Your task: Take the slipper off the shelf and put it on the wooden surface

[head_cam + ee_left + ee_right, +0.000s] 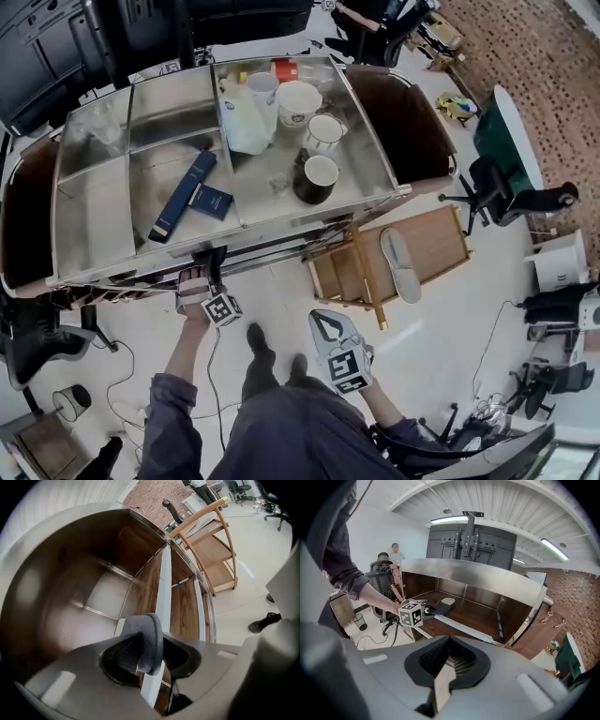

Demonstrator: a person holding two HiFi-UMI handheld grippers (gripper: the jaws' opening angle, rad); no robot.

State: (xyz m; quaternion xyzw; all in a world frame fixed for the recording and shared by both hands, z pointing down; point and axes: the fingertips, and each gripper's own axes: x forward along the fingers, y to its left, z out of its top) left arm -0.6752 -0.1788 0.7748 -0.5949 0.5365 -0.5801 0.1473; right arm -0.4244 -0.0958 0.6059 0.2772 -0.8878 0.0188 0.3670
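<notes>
A grey slipper (146,641) lies on the lower wooden shelf (180,609) of the metal cabinet. My left gripper (149,662) reaches in under the steel top and is shut on the slipper's near edge. From the right gripper view the same slipper (442,603) shows just past the left gripper's marker cube (411,615). In the head view my left gripper (212,264) disappears under the cabinet's front edge. My right gripper (318,320) hangs over the floor, shut and holding nothing. A second slipper (401,265) rests on the low wooden rack (442,236).
The steel top (103,202) carries cups (320,177), a jug (246,122) and blue boxes (184,195). Office chairs (511,192) stand to the right. A bin (70,402) and cables lie on the floor at the left. My shoes (255,339) stand by the cabinet.
</notes>
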